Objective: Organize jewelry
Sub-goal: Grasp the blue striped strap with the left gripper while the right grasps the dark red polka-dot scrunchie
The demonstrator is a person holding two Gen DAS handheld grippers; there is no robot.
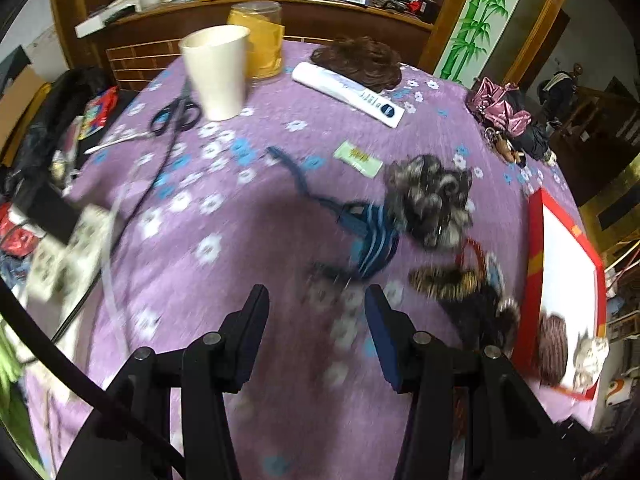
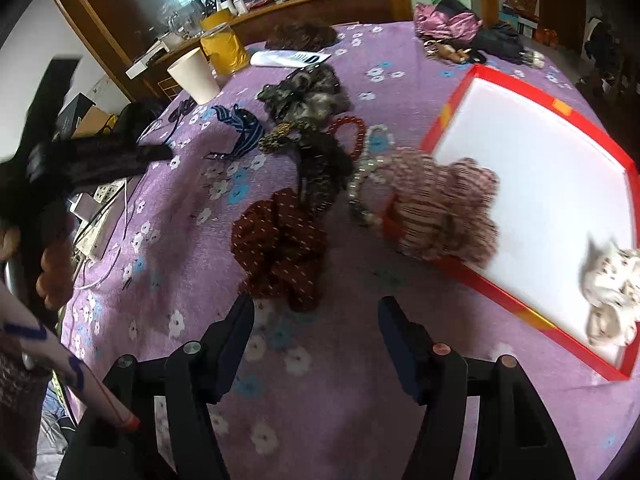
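A red-rimmed white tray (image 2: 452, 116) lies on the purple cloth at the right; it also shows in the left wrist view (image 1: 534, 240). A white scrunchie (image 2: 612, 292) lies in it and a pink striped scrunchie (image 2: 444, 208) rests over its near rim. A dark red dotted scrunchie (image 2: 280, 244) lies just ahead of my open, empty right gripper (image 2: 316, 312). A grey scrunchie (image 1: 430, 200), a blue striped band (image 1: 372, 240), a red bead bracelet (image 2: 352, 128) and a pearl bracelet (image 2: 366, 172) lie in the middle. My left gripper (image 1: 316, 300) is open and empty above the cloth.
A paper cup (image 1: 218, 74), a yellow jar (image 1: 260, 38), scissors (image 1: 176, 114), a white tube (image 1: 348, 94) and a brown hairpiece (image 1: 360, 60) stand at the far side. A power strip (image 1: 68, 252) with cables lies at the left edge. A pink bag (image 2: 444, 20) lies far right.
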